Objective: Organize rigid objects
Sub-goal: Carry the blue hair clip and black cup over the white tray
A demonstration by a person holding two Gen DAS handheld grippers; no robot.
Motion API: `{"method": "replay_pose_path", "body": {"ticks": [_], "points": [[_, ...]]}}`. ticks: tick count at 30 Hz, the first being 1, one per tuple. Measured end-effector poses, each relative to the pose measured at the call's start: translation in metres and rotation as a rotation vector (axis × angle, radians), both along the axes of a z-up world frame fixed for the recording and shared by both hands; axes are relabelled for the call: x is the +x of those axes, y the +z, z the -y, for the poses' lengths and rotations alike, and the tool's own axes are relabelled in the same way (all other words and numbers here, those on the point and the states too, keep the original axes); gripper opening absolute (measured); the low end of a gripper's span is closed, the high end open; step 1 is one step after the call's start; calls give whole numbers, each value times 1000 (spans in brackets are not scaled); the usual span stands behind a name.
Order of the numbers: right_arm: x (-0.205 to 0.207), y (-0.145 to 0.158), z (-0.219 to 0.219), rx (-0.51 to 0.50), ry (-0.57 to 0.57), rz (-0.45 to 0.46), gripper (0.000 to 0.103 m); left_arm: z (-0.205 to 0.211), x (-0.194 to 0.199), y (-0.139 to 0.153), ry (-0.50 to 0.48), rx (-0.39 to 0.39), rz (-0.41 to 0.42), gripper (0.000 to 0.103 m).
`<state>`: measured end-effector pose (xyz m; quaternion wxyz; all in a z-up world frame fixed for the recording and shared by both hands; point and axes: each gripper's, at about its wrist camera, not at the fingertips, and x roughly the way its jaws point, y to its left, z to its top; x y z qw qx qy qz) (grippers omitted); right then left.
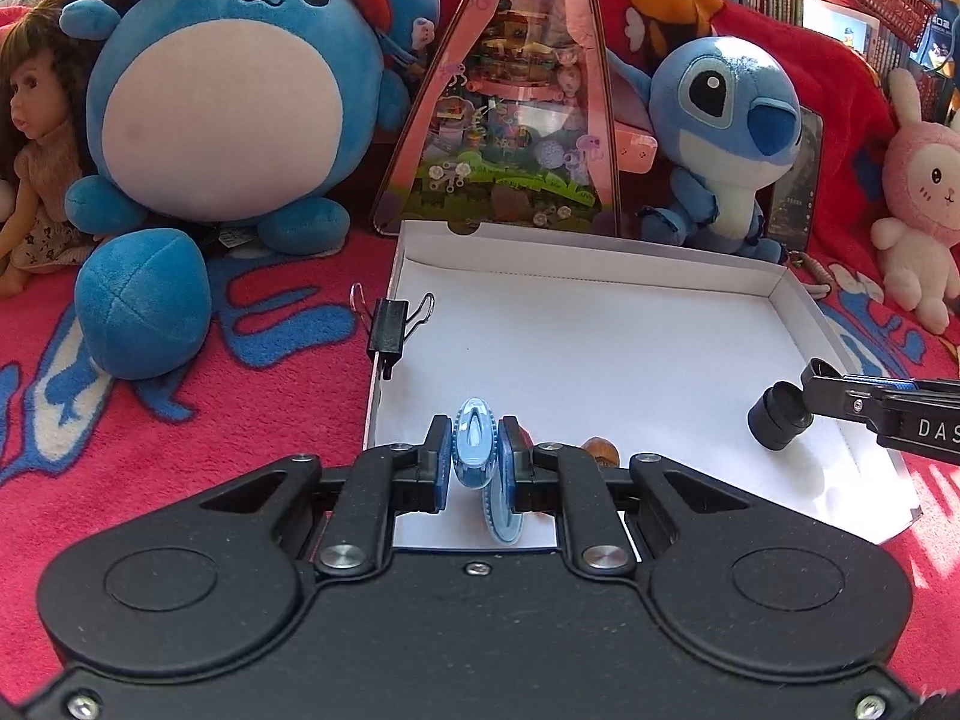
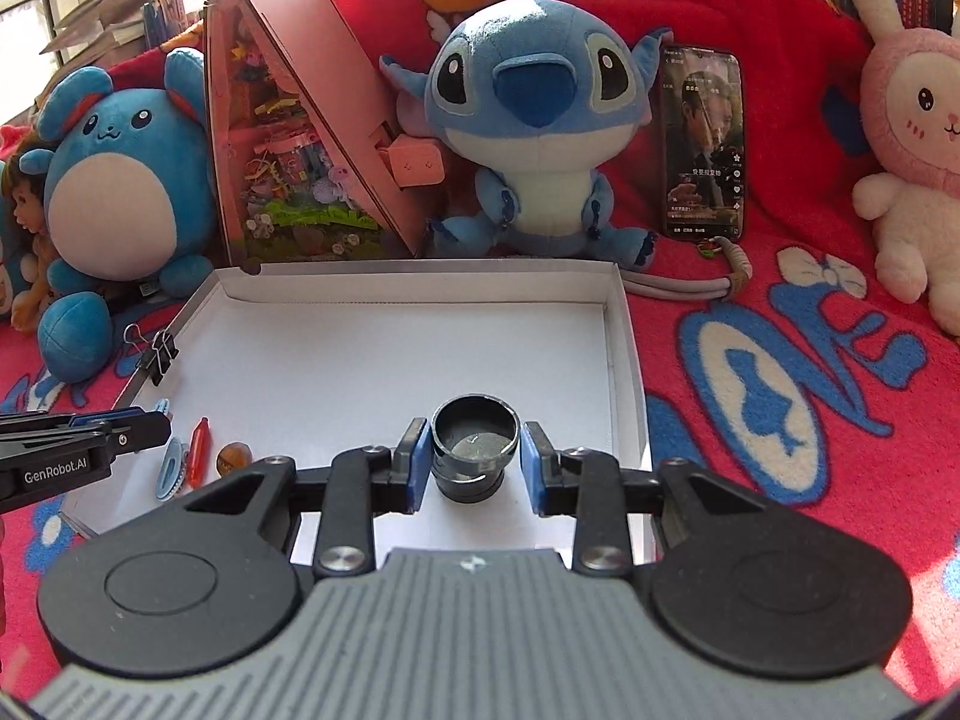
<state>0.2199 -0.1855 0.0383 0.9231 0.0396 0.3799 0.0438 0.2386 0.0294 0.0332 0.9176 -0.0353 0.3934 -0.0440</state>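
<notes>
While both grippers hang over the white box (image 2: 624,324), I am at the placing step. My left gripper (image 1: 475,450) is clenched on a blue plastic clip (image 1: 474,441) near the box's left front corner, above an orange tube (image 2: 198,450) and a brown nut (image 2: 233,457) already lying inside. My right gripper (image 2: 475,450) grasps a black cup (image 2: 475,444) near the right wall. Next, I judge, each must lower to the floor and release without knocking neighbours.
</notes>
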Motion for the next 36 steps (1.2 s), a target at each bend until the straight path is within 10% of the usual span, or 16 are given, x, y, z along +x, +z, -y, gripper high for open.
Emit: {"method": "replay_pose_path", "body": {"ticks": [25, 36], "points": [[14, -8, -13, -69, 30, -42, 37, 2, 3, -5, -6, 6, -11, 15], [14, -12, -15, -82, 30, -30, 55, 2, 2, -5, -10, 5, -10, 16]]}}
